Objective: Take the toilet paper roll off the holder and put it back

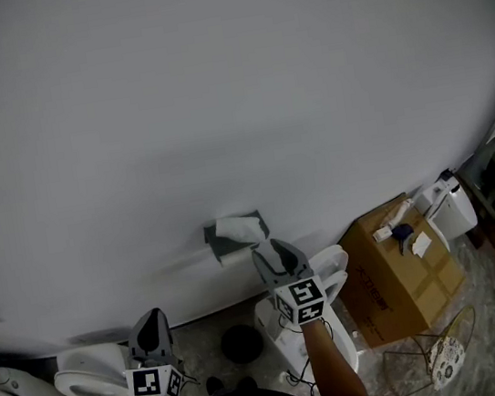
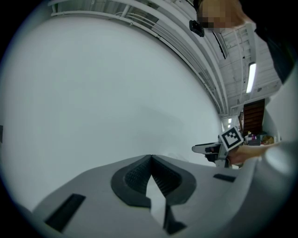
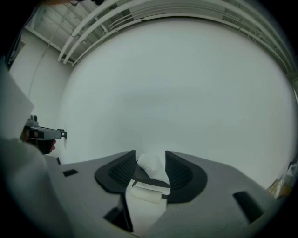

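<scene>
Right hand-held gripper point(image 1: 269, 252) is grasping the crumpled white toilet paper roll point(image 1: 239, 230) at the grey wall-mounted holder point(image 1: 212, 241), eleven o'clock of it; left hand-held gripper point(image 1: 150, 318) clenched, empty. Lifting off or reseating, can't tell: hold firm

Right gripper point(image 1: 269, 252) just below toilet paper roll point(image 1: 241, 228)

head: high, looking down | gripper views: level, facing same wall point(image 1: 215, 105)
</scene>
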Demonstrator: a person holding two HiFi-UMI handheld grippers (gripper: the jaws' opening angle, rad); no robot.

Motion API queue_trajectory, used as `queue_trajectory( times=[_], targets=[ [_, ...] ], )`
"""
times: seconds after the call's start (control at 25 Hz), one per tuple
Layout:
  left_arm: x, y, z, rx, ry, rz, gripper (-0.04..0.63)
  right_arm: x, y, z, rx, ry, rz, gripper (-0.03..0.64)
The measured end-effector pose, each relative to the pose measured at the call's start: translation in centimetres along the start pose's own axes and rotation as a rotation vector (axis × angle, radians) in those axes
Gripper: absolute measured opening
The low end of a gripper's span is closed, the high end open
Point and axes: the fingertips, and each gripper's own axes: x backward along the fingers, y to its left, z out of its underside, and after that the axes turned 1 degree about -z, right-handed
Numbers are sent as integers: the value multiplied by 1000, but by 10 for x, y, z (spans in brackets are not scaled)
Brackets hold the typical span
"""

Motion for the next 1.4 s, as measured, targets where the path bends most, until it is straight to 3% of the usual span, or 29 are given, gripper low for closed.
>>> queue_trajectory(
  times=[0.2,0.68,1.04,1.4],
  targets=[
    [-4,-6,-5,-2,-10,15,3,26,5,-5,29,-31,35,147],
    [-4,-10,-5,4,-14,36,3,77,11,-6,-18,-103,108,8],
    [1,-11,-14,22,-1,30,3,104,30,-15,9,-144,136,3],
    [8,-14,-15,23,6,30,3,123,21,-14,26,-189,241,2]
  ],
)
